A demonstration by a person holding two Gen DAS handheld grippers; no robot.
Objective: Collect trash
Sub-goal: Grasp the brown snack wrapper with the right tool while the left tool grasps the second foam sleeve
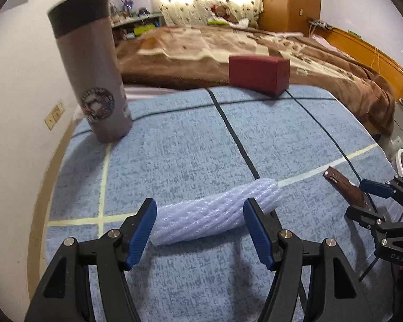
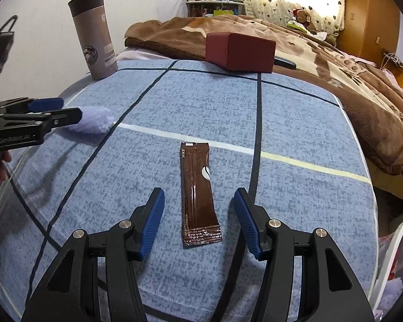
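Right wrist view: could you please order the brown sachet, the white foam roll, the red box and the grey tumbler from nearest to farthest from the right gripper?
From the right gripper:
1. Brown sachet, between its fingers.
2. White foam roll, left.
3. Red box and grey tumbler, at the far edge, too close to call.

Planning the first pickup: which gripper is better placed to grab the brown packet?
The right gripper. The brown packet lies flat on the blue cloth, between its open jaws. The left gripper is lined up on the white foam roll instead.
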